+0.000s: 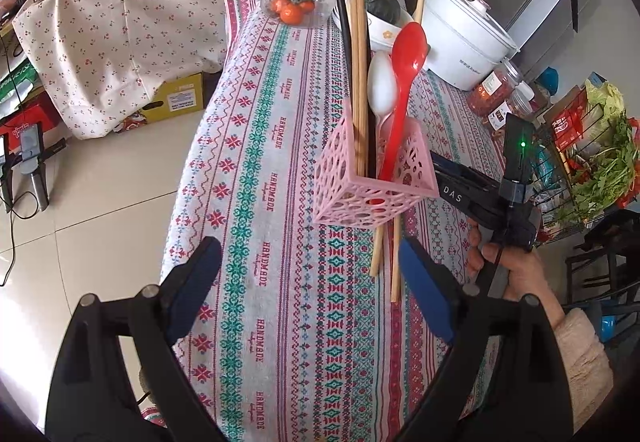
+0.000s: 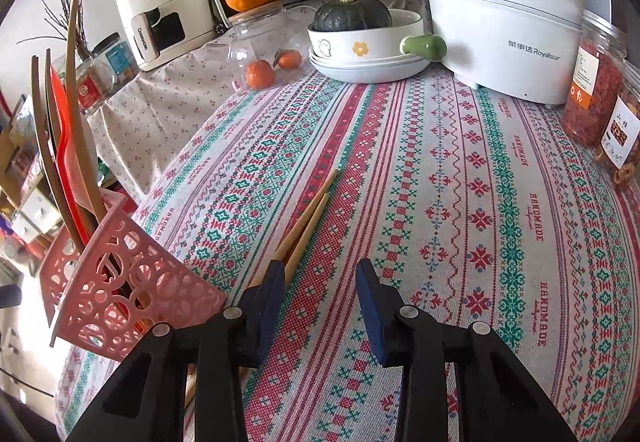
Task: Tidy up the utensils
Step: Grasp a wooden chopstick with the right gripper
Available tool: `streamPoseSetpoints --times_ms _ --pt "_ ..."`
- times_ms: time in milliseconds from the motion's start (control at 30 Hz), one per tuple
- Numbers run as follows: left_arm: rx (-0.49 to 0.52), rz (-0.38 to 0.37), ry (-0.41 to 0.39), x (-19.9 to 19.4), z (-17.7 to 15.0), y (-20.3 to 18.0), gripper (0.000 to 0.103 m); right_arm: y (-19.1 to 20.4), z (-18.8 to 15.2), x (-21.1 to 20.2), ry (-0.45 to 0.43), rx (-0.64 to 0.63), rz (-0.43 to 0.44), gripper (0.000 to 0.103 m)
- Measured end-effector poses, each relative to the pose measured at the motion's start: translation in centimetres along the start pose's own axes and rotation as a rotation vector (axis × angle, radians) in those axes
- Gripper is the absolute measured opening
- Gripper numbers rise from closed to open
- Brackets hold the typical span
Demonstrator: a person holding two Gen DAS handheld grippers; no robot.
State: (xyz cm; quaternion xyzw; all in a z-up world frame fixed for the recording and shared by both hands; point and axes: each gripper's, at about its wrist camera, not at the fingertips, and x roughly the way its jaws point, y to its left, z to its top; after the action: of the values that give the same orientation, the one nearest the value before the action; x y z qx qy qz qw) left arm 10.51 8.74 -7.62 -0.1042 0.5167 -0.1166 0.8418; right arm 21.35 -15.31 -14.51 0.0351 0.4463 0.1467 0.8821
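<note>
Right gripper angled down, jaws apart beside chopsticks

The patterned surface lies open ahead of the right claw, with bare cloth up to the stacked bowls and white cooker at the far edge. Jars line the right side. The pink holder crowds the left, chopsticks beside it.

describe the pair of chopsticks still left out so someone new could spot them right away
On the patterned tablecloth find the pink openwork utensil holder. Just beside it two pale wooden chopsticks lie flat on the cloth, next to the right gripper. Every other utensil stands upright in the holder.
</note>
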Motion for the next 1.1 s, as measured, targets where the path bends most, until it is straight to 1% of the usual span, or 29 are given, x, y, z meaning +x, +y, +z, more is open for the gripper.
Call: streamPoseSetpoints --times_ms 100,167,233,300,433,467,500,600,667,733,800,967,1033,1100 --pt "0.003 -0.002 0.001 0.1 0.0 -0.1 0.09 0.8 0.4 0.6 0.007 -0.034 0.0 0.037" --pt "0.003 -0.003 0.002 0.1 0.0 -0.1 0.09 1.2 0.4 1.2 0.023 -0.066 -0.02 0.037" --pt "0.003 -0.003 0.005 0.1 0.0 -0.1 0.09 1.6 0.1 2.0 0.052 -0.098 -0.058 0.037" --pt "0.004 -0.003 0.008 0.3 0.0 -0.1 0.09 1.7 0.0 2.1 0.046 -0.121 -0.07 0.037" --pt "0.002 -0.008 0.005 0.2 0.1 -0.1 0.09 2.0 0.0 2.1 0.082 -0.162 -0.128 0.034" --pt "0.001 -0.013 0.003 0.1 0.1 0.0 0.09 1.9 -0.1 2.0 0.094 -0.156 -0.136 0.034" --pt "0.0 -0.019 -0.001 -0.1 0.1 0.0 0.09 1.6 0.0 1.9 0.111 -0.136 -0.139 0.033" --pt "0.006 -0.031 -0.019 -0.7 0.1 -0.2 0.09 0.7 0.0 1.4 0.167 -0.094 -0.148 0.017" --pt "0.022 -0.036 -0.039 -1.3 0.0 -0.6 0.09 0.1 -0.3 0.8 0.198 -0.072 -0.153 0.012" --pt "0.048 -0.041 -0.061 -2.0 -0.1 -1.1 0.09 -0.8 -0.6 0.1 0.229 -0.033 -0.16 0.008" --pt "0.08 -0.046 -0.09 -2.7 -0.3 -1.9 0.09 -1.7 -1.1 -1.0 0.247 0.009 -0.171 0.006" --pt "0.208 -0.049 -0.15 -4.3 -1.0 -5.0 0.09 -3.8 -1.5 -5.1 0.236 0.114 -0.15 0.006" --pt "0.274 -0.075 -0.162 -4.8 -1.1 -6.7 0.089 -4.1 -1.8 -6.5 0.25 0.127 -0.145 0.006" --pt "0.322 -0.07 -0.172 -4.8 -1.0 -8.7 0.086 -4.2 -2.2 -7.7 0.269 0.109 -0.152 0.006"
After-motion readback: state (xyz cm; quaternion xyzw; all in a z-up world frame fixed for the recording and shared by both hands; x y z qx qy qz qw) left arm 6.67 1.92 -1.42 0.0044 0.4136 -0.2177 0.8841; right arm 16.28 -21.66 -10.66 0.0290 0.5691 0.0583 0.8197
